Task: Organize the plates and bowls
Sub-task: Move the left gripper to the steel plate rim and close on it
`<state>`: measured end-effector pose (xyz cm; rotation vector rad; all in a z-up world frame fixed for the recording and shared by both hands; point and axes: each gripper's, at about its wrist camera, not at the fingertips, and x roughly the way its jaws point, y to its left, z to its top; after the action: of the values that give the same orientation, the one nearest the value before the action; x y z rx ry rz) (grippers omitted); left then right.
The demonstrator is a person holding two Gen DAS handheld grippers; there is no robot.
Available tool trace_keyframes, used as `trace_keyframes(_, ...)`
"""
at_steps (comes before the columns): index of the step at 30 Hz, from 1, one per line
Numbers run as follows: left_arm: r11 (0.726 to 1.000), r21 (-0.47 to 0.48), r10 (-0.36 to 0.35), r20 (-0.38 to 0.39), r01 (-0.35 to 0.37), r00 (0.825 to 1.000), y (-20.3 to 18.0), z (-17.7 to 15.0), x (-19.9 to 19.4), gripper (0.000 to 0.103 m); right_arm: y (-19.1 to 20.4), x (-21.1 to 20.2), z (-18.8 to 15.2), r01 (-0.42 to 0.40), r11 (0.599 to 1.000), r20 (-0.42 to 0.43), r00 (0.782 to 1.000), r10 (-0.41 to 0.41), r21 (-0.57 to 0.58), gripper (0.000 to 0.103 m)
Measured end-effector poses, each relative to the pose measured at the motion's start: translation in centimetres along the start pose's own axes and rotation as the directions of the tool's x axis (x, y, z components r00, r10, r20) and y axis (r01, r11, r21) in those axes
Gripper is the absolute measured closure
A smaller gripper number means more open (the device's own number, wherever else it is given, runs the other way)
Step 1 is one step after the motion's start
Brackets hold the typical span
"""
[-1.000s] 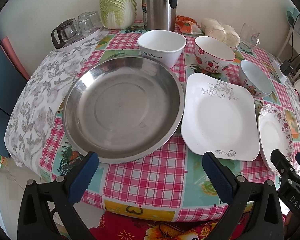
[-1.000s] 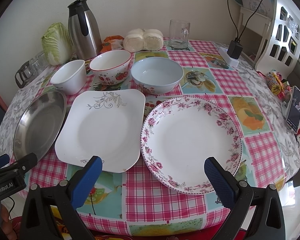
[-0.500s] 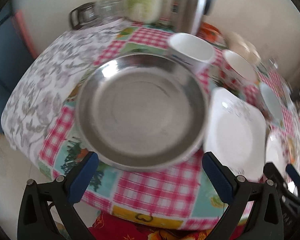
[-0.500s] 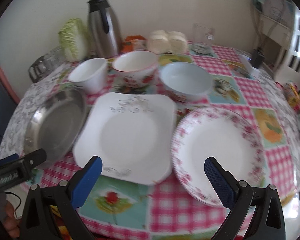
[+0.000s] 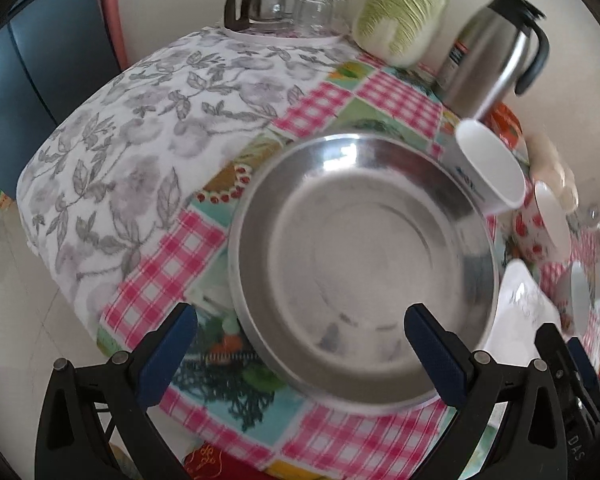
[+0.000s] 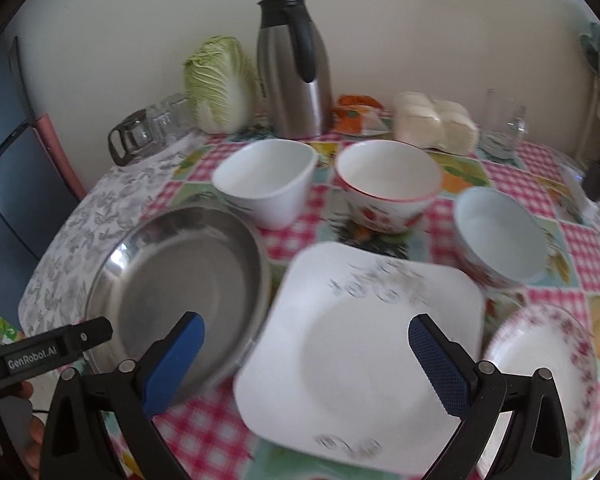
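Since a second ago both cameras have swung left: the left gripper (image 5: 300,344) now faces the steel pan (image 5: 364,272) head-on, and the right gripper (image 6: 306,354) has shifted from the floral round plate (image 6: 540,368) to above the near edge of the white square plate (image 6: 360,348). Only the left view shows the grey floral cloth's (image 5: 140,152) draped near-left corner; only the right view shows the whole row of bowls behind the plates: the white square bowl (image 6: 266,180) far left, the strawberry bowl (image 6: 388,184) in the middle, the pale blue bowl (image 6: 496,232) right, each apart from the next. The pan sits left of the square plate, their rims just beside each other. Both claws are spread wide, released, gripping nothing; the left one's right pad (image 5: 436,356) overlaps the pan's near rim, contact unclear.
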<state>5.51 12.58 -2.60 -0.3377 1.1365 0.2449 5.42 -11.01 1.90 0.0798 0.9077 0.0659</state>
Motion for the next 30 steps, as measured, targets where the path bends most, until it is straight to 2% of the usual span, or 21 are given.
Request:
trace_keyframes(4, 0.999, -0.018, -0.044, 0.045, 0.045, 0.998, 0.4, 1.3, 0.2, 0.000, 1.3, 1.5, 1.2, -0.038, 0.999, 0.003, 0.999, 0.038, -0.027, 0.006)
trace_keyframes(9, 0.999, -0.025, -0.036, 0.120, 0.040, 0.992, 0.5, 3.0, 0.7, 0.000, 3.0, 4.1, 2.1, -0.082, 0.994, -0.028, 0.996, 0.080, -0.077, 0.015)
trace_keyframes(14, 1.000, 0.007, 0.010, 0.108, -0.011, 0.994, 0.5, 3.6, 1.7, 0.000, 3.8, 6.0, 2.4, -0.103, 0.990, -0.056, 0.994, 0.098, -0.097, 0.021)
trace_keyframes(17, 0.999, -0.005, 0.037, 0.089, -0.036, 0.995, 1.0, 3.6, 2.4, 0.000, 3.9, 7.2, 2.6, -0.114, 0.989, -0.081, 0.991, 0.106, -0.094, 0.031)
trace_keyframes(23, 0.999, -0.054, 0.003, 0.035, -0.001, 0.999, 2.3, 3.5, 3.7, 0.001, 4.1, 9.0, 2.6, -0.135, 0.986, -0.114, 0.986, 0.124, -0.099, 0.047)
trace_keyframes(27, 0.999, -0.051, -0.007, 0.020, 0.009, 1.000, 2.4, 3.5, 4.1, 0.011, 4.3, 9.7, 2.6, -0.145, 0.984, -0.124, 0.983, 0.133, -0.099, 0.052)
trace_keyframes(30, 0.998, -0.060, -0.018, -0.003, 0.017, 1.000, 2.6, 3.4, 4.8, 0.025, 4.1, 10.1, 2.4, -0.146, 0.985, -0.136, 0.982, 0.133, -0.090, 0.057)
